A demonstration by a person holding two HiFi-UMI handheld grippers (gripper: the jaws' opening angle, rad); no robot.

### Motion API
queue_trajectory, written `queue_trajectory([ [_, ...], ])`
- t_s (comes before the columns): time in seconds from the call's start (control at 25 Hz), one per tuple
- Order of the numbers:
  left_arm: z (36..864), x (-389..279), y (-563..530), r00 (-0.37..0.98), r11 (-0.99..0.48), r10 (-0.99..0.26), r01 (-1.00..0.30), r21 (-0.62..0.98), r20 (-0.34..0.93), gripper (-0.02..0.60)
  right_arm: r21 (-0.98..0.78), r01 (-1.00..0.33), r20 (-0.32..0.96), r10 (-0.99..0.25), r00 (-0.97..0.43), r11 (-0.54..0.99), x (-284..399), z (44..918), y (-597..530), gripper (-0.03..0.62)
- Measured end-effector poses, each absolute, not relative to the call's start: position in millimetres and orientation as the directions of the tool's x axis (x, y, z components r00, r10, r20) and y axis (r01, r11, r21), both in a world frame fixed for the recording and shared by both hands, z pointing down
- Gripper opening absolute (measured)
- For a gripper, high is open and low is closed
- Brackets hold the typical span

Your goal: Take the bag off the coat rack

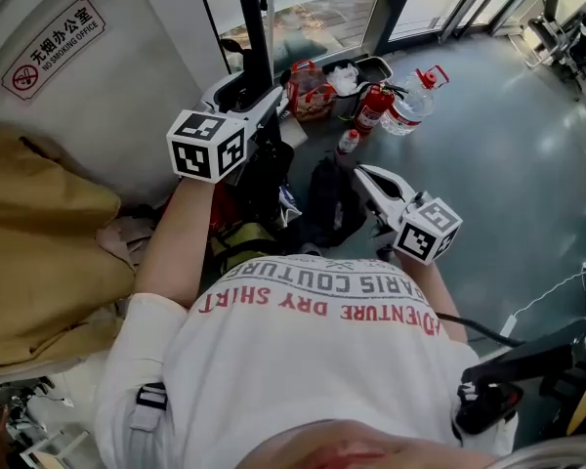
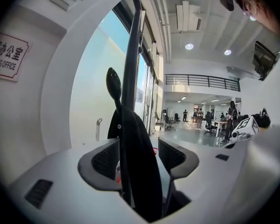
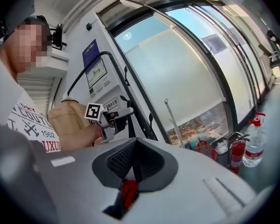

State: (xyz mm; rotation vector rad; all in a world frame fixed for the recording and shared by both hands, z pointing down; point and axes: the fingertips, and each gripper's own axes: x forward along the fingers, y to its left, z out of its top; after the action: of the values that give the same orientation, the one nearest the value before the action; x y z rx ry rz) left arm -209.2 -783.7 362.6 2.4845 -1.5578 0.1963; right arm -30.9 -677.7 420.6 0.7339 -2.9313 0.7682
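Furthest left of the left gripper (image 1: 272, 98), a tan coat (image 1: 39, 242) lies bunched against the white wall, under a no-smoking sign (image 1: 54, 47). The left gripper is raised against the black coat rack pole (image 1: 254, 27), its marker cube (image 1: 207, 145) facing up towards the head camera. In the left gripper view its jaws stand apart with the bag's black strap (image 2: 137, 171) running up between them. The strap lies close against the left pad (image 2: 105, 160), and a light gap shows between it and the right pad (image 2: 173, 155), so the left gripper (image 2: 138, 146) is not clamped. The strap rises alongside the pole (image 2: 133, 55), next to a rounded black peg (image 2: 113, 80) of the rack.

The black bag (image 1: 317, 208) hangs below the left gripper and between the two grippers, close to the person's chest.

The right gripper (image 1: 363, 172) is held lower, to the right of the bag, with its tips just beside the bag's dark mass. In the right gripper view its pads are pressed together, and the right gripper (image 3: 135, 148) holds nothing that can be made out. That view looks across at the left gripper (image 3: 113, 118) at the rack.

Beyond the right gripper, on the floor by the glass, stand a red snack bag (image 1: 308, 91), a fire extinguisher (image 1: 374, 106) and a clear water bottle (image 1: 410, 107).
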Motion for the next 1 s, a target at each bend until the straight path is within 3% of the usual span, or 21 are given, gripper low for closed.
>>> queue_trajectory([
  [0.16,366,-214,-790,0.420,-0.402,-0.881,-0.907,0.122,0.219,0.236,-0.470,-0.455,0.153,-0.438,-0.886,0.756,-25,431,-684,0.002],
  [0.24,365,-220,-792,0.395,-0.374,-0.893,-0.918,0.134,0.217,0.191,-0.474,-0.455,0.160,-0.435,-0.886,0.754,-24,434,-685,0.002],
  [0.32,366,-226,-792,0.357,-0.335,-0.908,-0.933,0.131,0.221,0.102,-0.477,-0.453,0.165,-0.429,-0.888,0.753,-24,437,-685,0.002],
  [0.44,366,-225,-790,0.352,-0.330,-0.909,-0.935,0.132,0.222,0.048,-0.482,-0.447,0.169,-0.420,-0.891,0.753,-25,439,-684,0.002],
  [1.0,333,-205,-779,0.476,-0.434,-0.869,-0.865,0.253,0.136,0.023,-0.507,-0.440,0.169,-0.415,-0.894,0.741,-18,449,-675,0.002],
])
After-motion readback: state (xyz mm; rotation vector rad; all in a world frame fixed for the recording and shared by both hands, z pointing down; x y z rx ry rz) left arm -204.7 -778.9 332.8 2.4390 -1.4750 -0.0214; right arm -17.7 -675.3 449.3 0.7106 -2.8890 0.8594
